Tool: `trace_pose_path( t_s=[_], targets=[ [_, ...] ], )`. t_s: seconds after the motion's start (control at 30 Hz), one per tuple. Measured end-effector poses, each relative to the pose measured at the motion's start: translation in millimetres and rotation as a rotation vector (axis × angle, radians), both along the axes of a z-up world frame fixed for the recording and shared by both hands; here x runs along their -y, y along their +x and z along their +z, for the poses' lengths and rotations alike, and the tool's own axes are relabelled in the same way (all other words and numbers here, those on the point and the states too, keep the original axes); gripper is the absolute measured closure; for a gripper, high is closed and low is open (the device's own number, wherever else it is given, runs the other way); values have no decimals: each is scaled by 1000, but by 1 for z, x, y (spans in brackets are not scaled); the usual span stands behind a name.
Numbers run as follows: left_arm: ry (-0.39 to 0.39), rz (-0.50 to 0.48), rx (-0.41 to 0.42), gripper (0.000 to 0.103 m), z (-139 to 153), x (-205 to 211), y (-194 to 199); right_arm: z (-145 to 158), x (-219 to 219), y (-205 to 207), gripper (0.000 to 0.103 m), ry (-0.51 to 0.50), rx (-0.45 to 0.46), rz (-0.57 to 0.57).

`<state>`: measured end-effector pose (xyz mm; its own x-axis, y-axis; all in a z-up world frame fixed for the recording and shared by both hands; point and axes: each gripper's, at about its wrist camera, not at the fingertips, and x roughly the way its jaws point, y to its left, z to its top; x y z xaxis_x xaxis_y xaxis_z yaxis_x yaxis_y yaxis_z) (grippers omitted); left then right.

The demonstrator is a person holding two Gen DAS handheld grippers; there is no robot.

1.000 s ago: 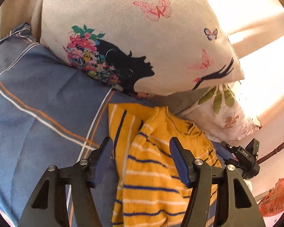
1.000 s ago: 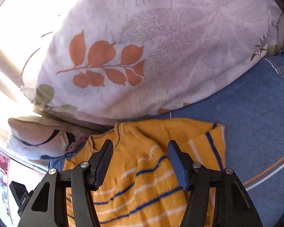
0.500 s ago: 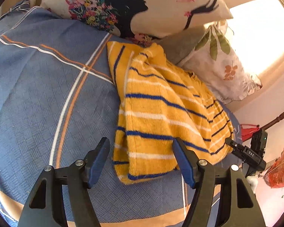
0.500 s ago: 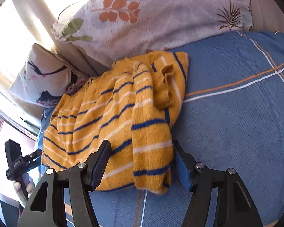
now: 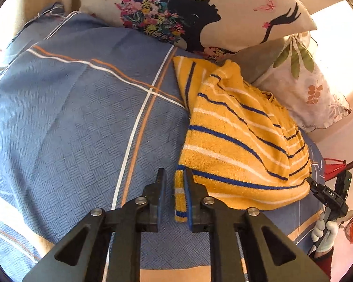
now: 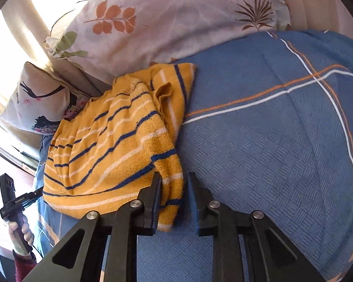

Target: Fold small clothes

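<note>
A small yellow sweater with blue and white stripes lies crumpled on the blue bedcover, up against the pillows. My left gripper has its jaws narrowed around the sweater's near left corner, with a small gap still showing on the left side. My right gripper has its jaws narrowed around the near right corner of the sweater; a gap shows on its right side. Each gripper also shows small in the other's view.
A cream pillow printed with a woman's profile and a floral leaf-print pillow stand behind the sweater. The blue bedcover with orange and white stripes spreads to the sides. The bed edge is near the sweater's far side.
Both grippers have pulled back toward the sweater's near hem and their jaws have narrowed from wide open around a corner each.
</note>
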<state>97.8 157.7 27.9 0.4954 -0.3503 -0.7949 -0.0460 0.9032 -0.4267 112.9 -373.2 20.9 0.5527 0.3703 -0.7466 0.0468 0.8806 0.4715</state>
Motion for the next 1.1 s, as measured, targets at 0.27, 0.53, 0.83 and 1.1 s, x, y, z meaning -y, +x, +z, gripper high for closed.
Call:
trace_pose_path(
  t_s=[0.27,0.53,0.83,1.1],
  targets=[
    [-88,36,135,34,17,-9,-1,20,14,12,22,88,83,-41],
    [-166,-92,57,23,-14,31,58,-4,-8,66,18,118,46,-12],
    [-181,-142,-11,81,-14,77,74,-14,-48,84,67,178,36,49],
    [-228,-147,-7,83,32,72,35,30,-38,47,76,294,63,131]
  ],
)
